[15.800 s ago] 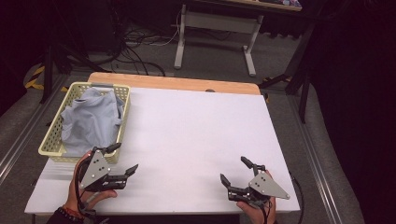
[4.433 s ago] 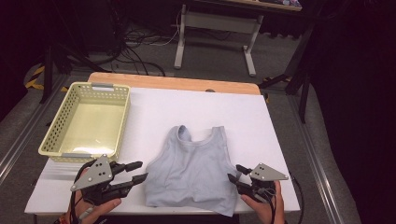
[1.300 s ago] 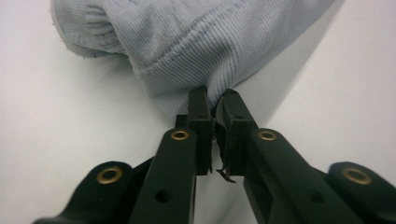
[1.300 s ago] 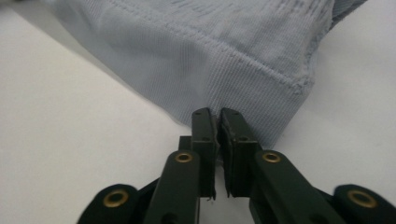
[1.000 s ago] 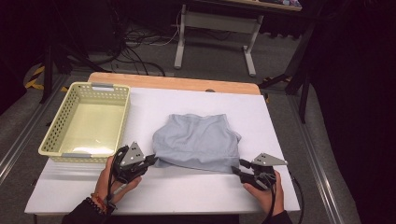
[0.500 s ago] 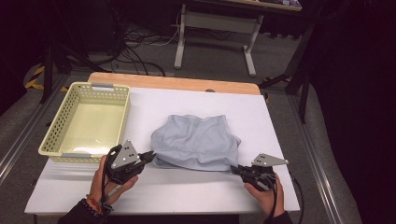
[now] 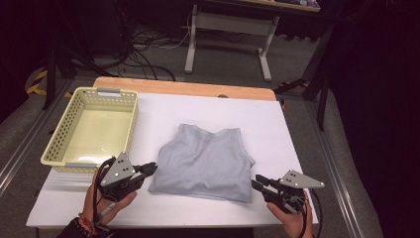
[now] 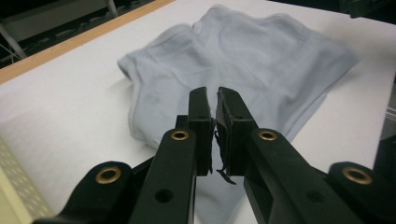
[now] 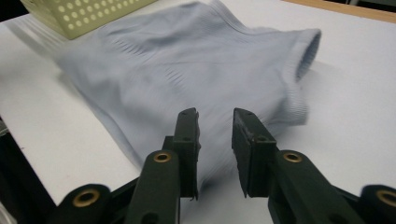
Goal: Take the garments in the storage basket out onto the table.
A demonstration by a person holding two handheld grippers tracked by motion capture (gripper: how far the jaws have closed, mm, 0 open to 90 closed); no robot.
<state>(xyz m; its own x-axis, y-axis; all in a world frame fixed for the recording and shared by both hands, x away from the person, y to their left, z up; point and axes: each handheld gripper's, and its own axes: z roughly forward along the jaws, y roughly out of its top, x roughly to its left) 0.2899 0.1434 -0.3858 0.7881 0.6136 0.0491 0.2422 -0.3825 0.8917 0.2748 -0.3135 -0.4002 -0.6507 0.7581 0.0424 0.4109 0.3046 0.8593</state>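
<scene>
A pale grey sleeveless top (image 7: 203,161) lies flat in the middle of the white table (image 7: 277,124), with its neckline on the far side. My left gripper (image 7: 151,169) sits at the top's near left corner. In the left gripper view the left gripper (image 8: 212,95) is shut, hovering over the top (image 8: 243,60) with no cloth between its jaws. My right gripper (image 7: 257,184) rests just off the near right corner. Its jaws (image 9: 215,116) have just been opening. They stand apart with nothing between them, and the top (image 9: 187,60) lies beyond.
An empty cream plastic basket (image 7: 106,92) stands at the table's left side, and its corner shows in the right gripper view (image 9: 84,14). A wooden strip (image 7: 183,88) runs along the table's far edge. Bare white surface lies right of the top and along the near edge.
The top, bunched up between the grippers a second ago, has settled flat with its neckline and armholes showing. The right gripper has let go and drawn back a little toward the near edge.
</scene>
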